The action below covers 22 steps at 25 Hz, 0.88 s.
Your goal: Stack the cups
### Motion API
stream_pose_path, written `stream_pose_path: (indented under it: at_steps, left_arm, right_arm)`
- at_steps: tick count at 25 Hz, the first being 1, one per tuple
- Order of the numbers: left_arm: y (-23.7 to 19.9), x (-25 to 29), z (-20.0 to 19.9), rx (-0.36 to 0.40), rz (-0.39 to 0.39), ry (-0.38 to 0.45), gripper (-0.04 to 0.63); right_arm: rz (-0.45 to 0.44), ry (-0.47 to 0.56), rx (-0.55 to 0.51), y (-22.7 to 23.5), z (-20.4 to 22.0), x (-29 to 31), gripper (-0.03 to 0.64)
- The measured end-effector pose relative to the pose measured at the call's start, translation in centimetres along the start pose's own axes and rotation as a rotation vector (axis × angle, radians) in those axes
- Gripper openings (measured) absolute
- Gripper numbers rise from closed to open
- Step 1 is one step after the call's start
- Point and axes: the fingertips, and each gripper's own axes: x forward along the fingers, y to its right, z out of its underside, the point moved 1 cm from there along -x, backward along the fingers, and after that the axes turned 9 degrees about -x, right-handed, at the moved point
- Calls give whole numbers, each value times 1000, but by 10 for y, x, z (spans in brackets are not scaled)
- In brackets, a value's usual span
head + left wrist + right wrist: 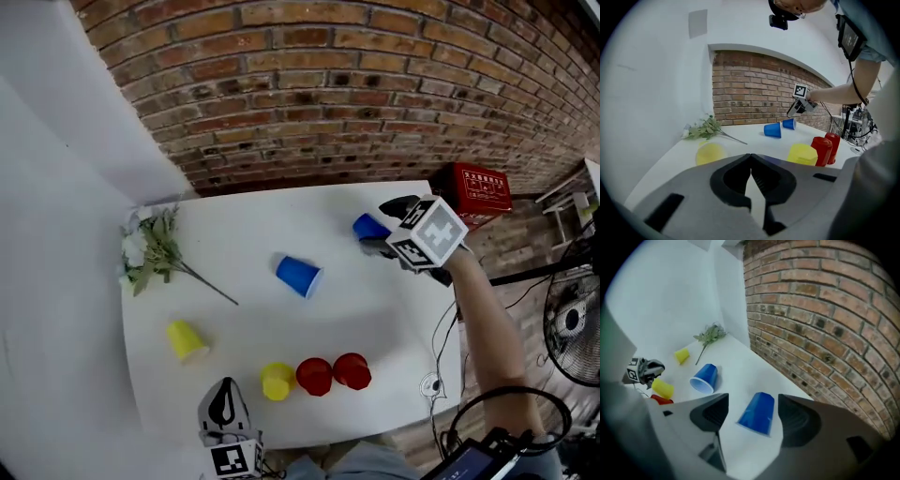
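Note:
A blue cup (369,227) lies on its side at the far right of the white table (253,225). My right gripper (380,236) stands open around it. In the right gripper view the cup (758,413) sits between the jaws with a gap on each side. A second blue cup (298,276) lies mid-table. One yellow cup (186,339) lies at the left. Another yellow cup (277,381) and two red cups (314,376) (352,371) stand in a row near the front edge. My left gripper (225,408) is shut and empty at the front edge, just left of that row.
A green flower sprig (155,248) lies at the table's far left. A red box (473,192) stands at the back right corner, beside the brick wall (356,84). A fan (577,342) and cables sit on the floor to the right.

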Motion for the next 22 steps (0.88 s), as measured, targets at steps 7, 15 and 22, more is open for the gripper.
stream_pose_path:
  at_steps: [7,15,22]
  left_arm:
    - [-15,0,17,-38,-54,-28,8]
    - [-26,-1,17,-46,-73,-29,11]
    - [-16,4,6,-10,2,-17,11]
  right_arm:
    - [-125,-235,55,21,22,47,341]
    - [-108,-264,113,28,34,54,242]
    - [63,277,175,17,-5,-3,245]
